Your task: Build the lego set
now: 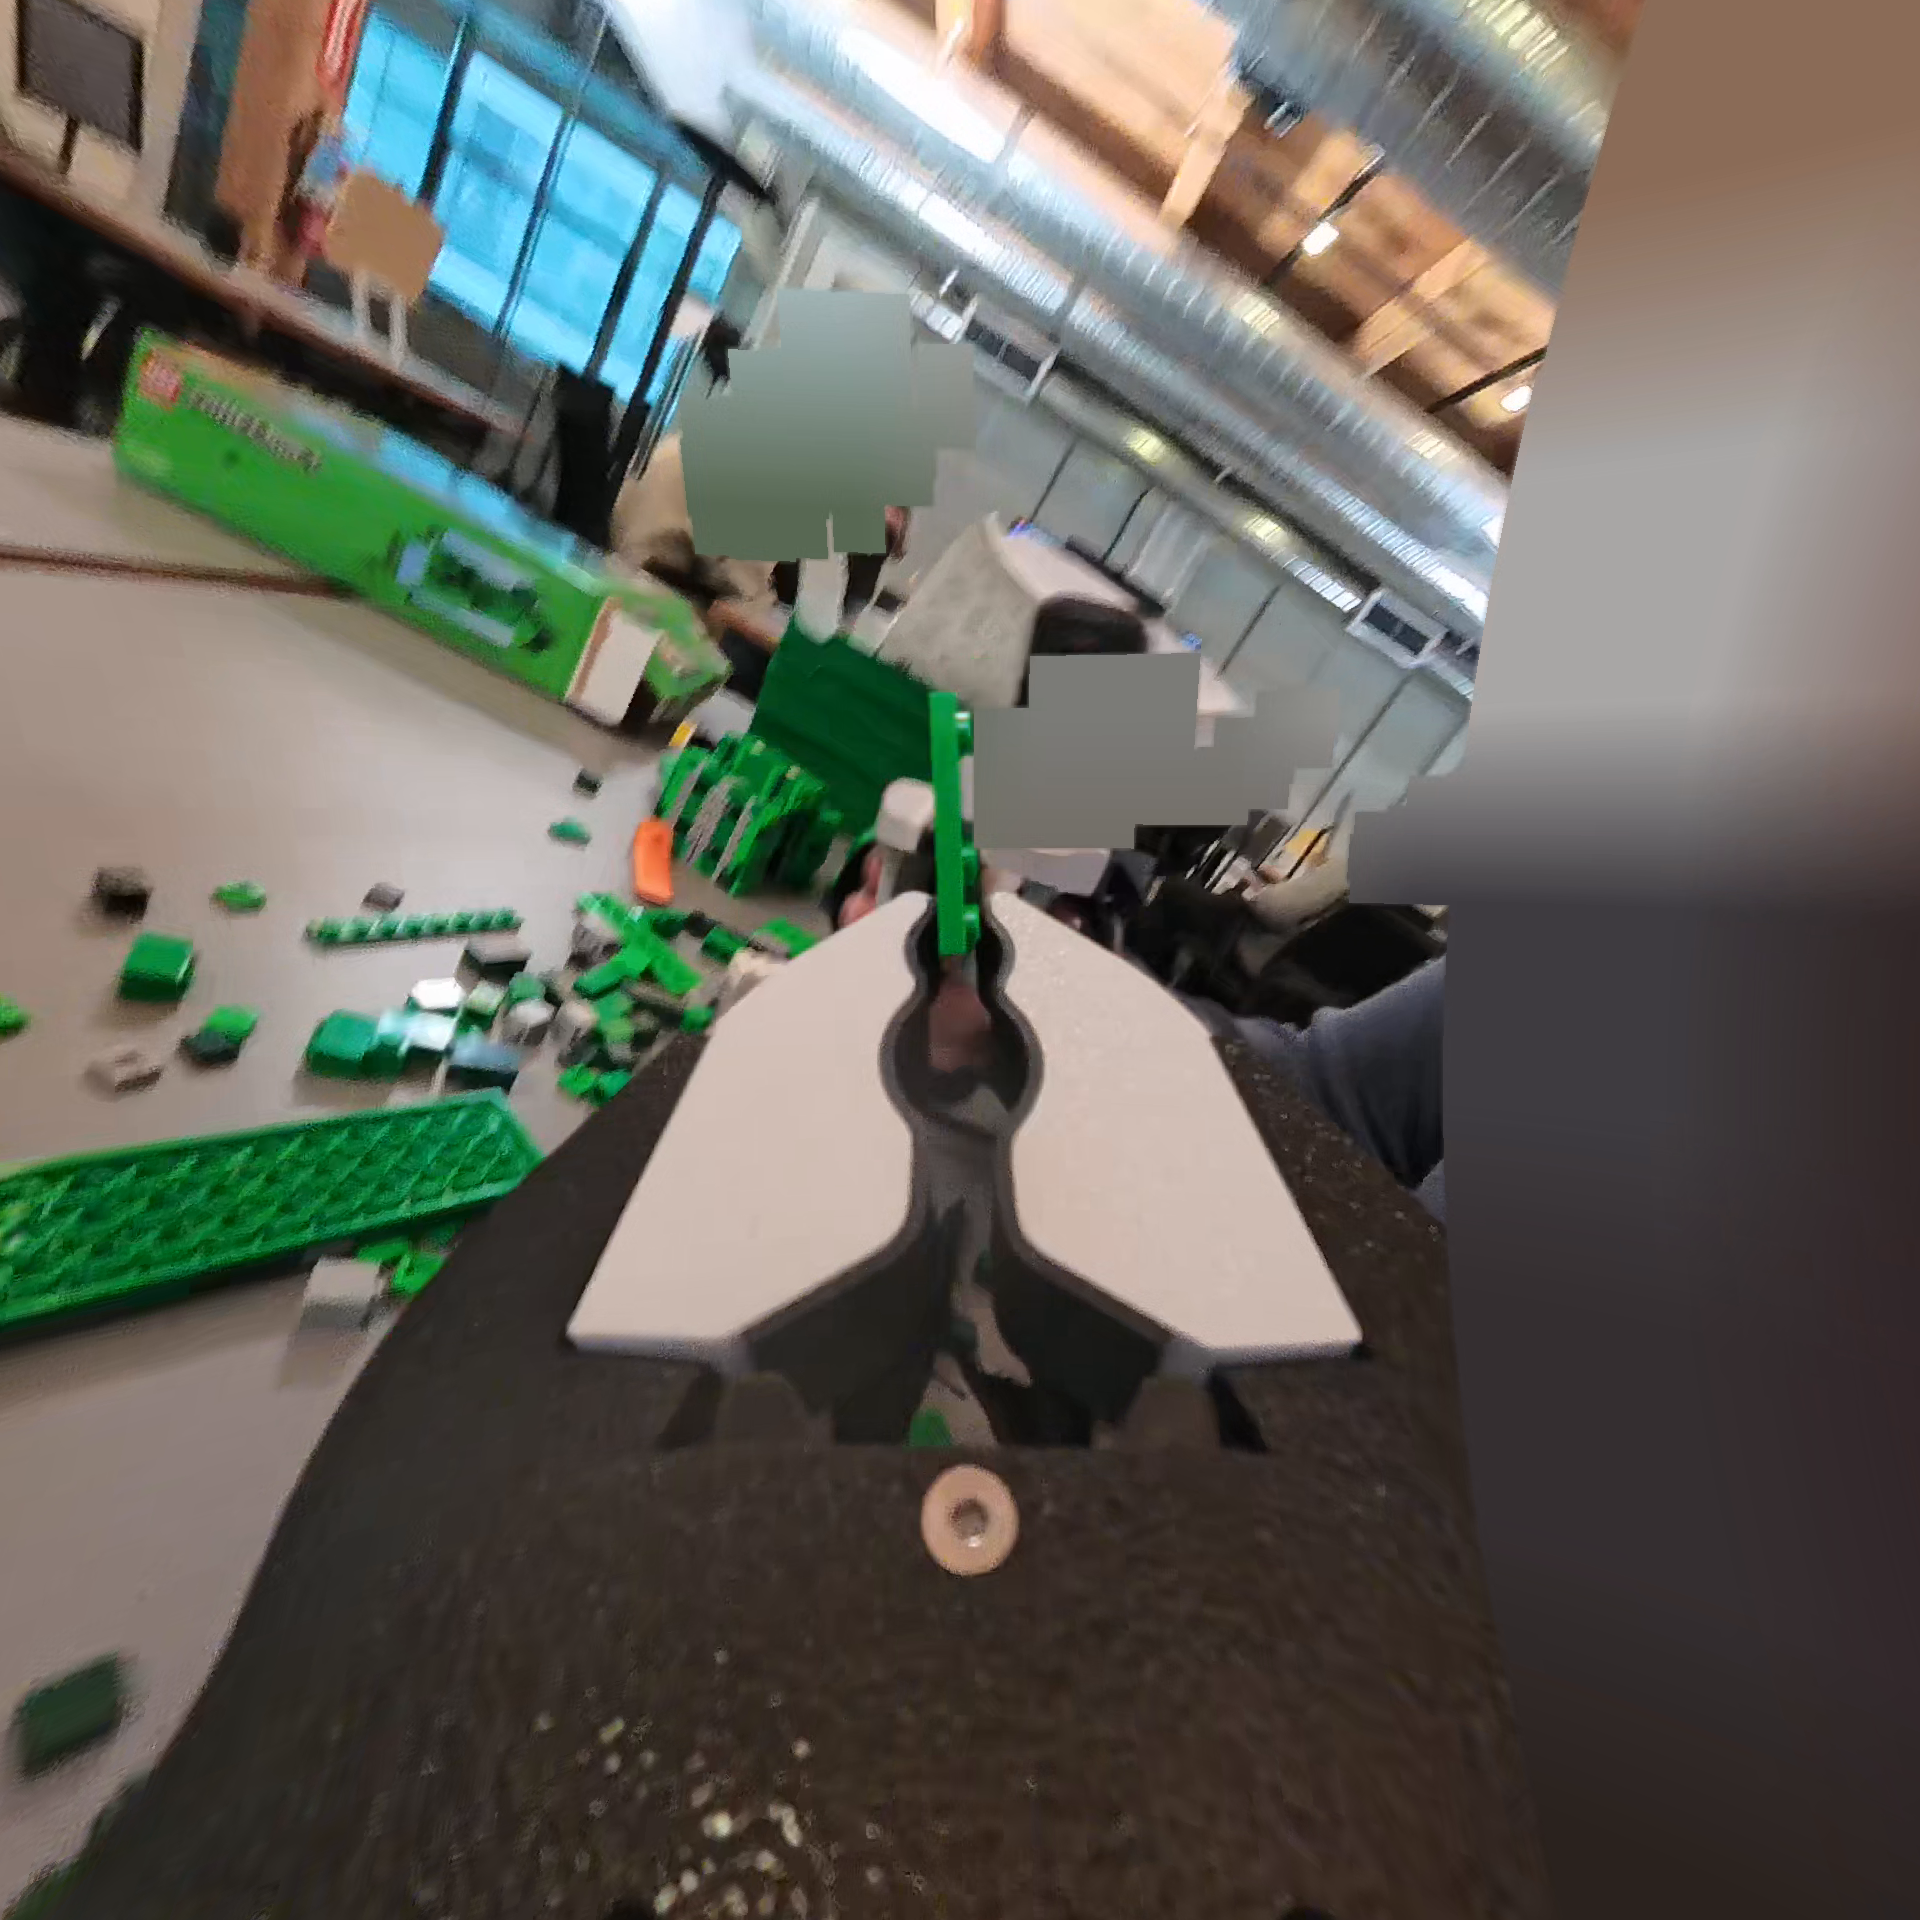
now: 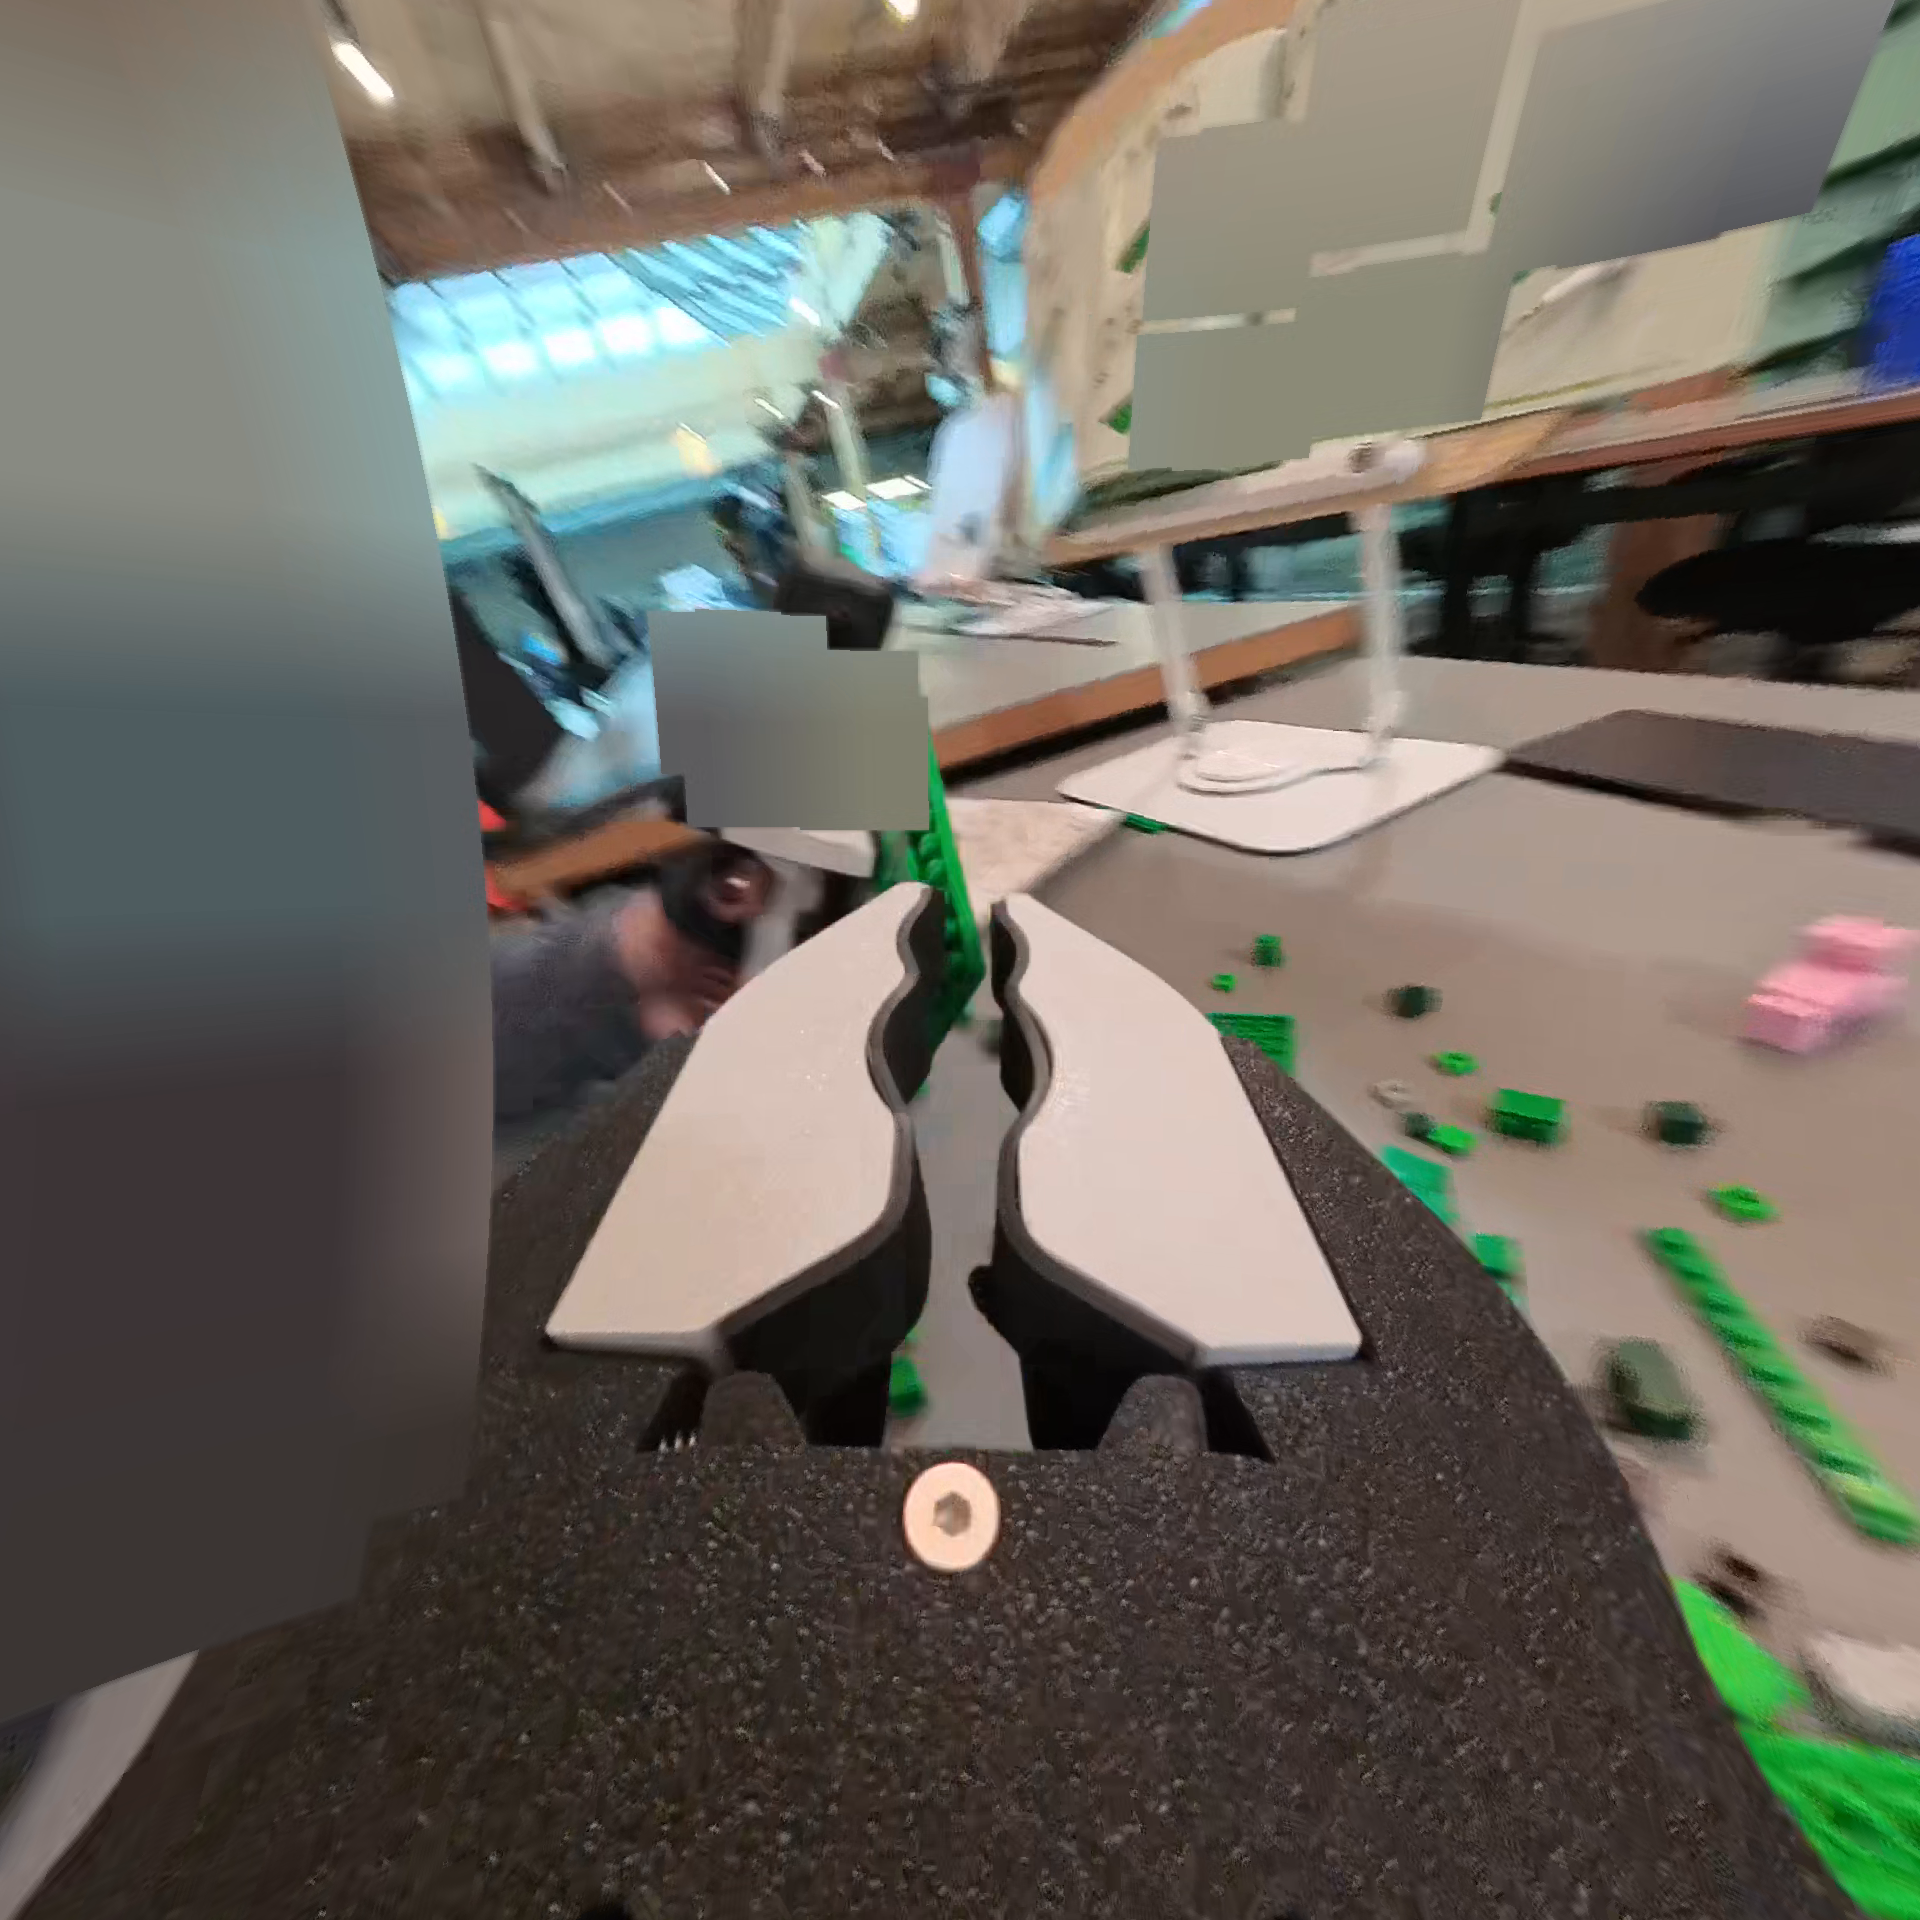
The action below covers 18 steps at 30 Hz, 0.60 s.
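My left gripper (image 1: 956,923) is shut on the lower end of a thin green plate (image 1: 948,810), which stands edge-on and sticks up past the fingertips, lifted off the table. In the right wrist view the same studded green plate (image 2: 948,862) stands between the tips of my right gripper (image 2: 961,914). It sits close to the left pad, and a gap shows between it and the right pad (image 2: 1006,935), so the jaws stand narrowly apart. One grey fingertip of the right gripper (image 1: 902,816) shows just left of the plate in the left wrist view.
A grey table (image 1: 260,748) carries a green set box (image 1: 395,520), a long green baseplate (image 1: 239,1205), a heap of loose green bricks (image 1: 499,997) and an orange tool (image 1: 655,860). A pink build (image 2: 1834,982), a white stand (image 2: 1288,769) and a long green strip (image 2: 1766,1371) lie to the right. Only a small space, under 4 cm, lies between the two pairs of fingers. Both grippers' tips are roughly 25 cm from the pink build (image 2: 1834,982).
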### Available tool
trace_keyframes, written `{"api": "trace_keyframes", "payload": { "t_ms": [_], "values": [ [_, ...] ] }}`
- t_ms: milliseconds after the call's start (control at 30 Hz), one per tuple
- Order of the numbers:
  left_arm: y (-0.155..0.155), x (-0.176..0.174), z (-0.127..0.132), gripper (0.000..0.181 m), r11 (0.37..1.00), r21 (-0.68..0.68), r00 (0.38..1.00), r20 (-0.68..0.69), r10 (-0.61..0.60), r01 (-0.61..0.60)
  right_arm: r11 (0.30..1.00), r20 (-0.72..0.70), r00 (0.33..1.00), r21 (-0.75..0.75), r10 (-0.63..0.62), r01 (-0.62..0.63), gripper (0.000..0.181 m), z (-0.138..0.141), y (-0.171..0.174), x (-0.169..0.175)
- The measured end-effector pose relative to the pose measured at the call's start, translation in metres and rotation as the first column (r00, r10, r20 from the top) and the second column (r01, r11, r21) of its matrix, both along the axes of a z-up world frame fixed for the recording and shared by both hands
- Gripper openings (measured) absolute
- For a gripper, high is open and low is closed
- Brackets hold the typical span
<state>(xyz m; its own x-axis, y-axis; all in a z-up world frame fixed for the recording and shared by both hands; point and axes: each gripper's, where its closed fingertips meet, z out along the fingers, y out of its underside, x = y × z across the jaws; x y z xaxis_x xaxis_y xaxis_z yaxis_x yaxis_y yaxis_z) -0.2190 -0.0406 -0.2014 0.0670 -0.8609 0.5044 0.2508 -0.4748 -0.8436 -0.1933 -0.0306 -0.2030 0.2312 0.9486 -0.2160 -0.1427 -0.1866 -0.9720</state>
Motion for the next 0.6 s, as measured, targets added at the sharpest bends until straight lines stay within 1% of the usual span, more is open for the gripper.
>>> {"api": "trace_keyframes", "payload": {
  "t_ms": [33,100,133,200,267,333,433,467,500,533,567,600],
  "values": [
    [0.002,0.001,-0.007,0.005,0.999,-0.035,0.998,-0.062,0.009,-0.011,0.995,0.064,0.995,0.076,-0.075,0.070,0.008,-0.002,0.005,0.003],
    [0.008,0.002,-0.023,0.005,0.996,-0.067,0.979,-0.198,0.052,-0.066,0.967,0.161,0.971,0.211,-0.179,0.143,0.012,-0.003,0.007,0.002],
    [0.010,0.002,-0.030,0.005,0.994,-0.058,0.962,-0.261,0.079,-0.097,0.952,0.201,0.955,0.261,-0.217,0.161,0.015,-0.003,0.005,-0.002],
    [0.008,0.006,-0.038,0.005,0.993,-0.024,0.929,-0.358,0.099,-0.115,0.919,0.271,0.921,0.353,-0.281,0.177,0.018,-0.004,0.001,-0.013],
    [0.005,0.010,-0.045,0.005,0.992,0.026,0.888,-0.444,0.121,-0.123,0.881,0.311,0.890,0.439,-0.334,0.177,0.020,-0.004,-0.003,-0.022],
    [0.000,0.015,-0.050,0.005,0.992,0.080,0.850,-0.511,0.126,-0.099,0.841,0.346,0.866,0.523,-0.361,0.142,0.022,-0.002,-0.006,-0.026],
    [-0.004,0.014,-0.056,0.005,0.988,0.143,0.789,-0.599,0.137,-0.063,0.732,0.436,0.781,0.680,-0.447,0.039,0.027,-0.002,-0.006,-0.019],
    [-0.007,0.014,-0.056,0.005,0.990,0.129,0.784,-0.610,0.117,-0.048,0.698,0.460,0.759,0.716,-0.461,-0.010,0.030,-0.003,-0.007,-0.017],
    [-0.010,0.015,-0.055,0.005,0.995,0.098,0.791,-0.605,0.086,-0.033,0.670,0.485,0.729,0.741,-0.482,-0.049,0.030,-0.006,-0.008,-0.013],
    [-0.014,0.015,-0.053,0.005,0.998,0.058,0.808,-0.588,0.046,-0.015,0.661,0.526,0.700,0.744,-0.484,-0.103,0.032,-0.013,-0.009,-0.011],
    [-0.017,0.016,-0.052,0.005,1.000,0.013,0.824,-0.567,0.003,0.005,0.674,0.568,0.671,0.726,-0.477,-0.136,0.034,-0.021,-0.008,-0.009],
    [-0.020,0.016,-0.052,0.005,0.999,-0.019,0.835,-0.550,-0.032,0.026,0.713,0.604,0.657,0.687,-0.452,-0.141,0.032,-0.029,-0.007,-0.007]
  ]
}}
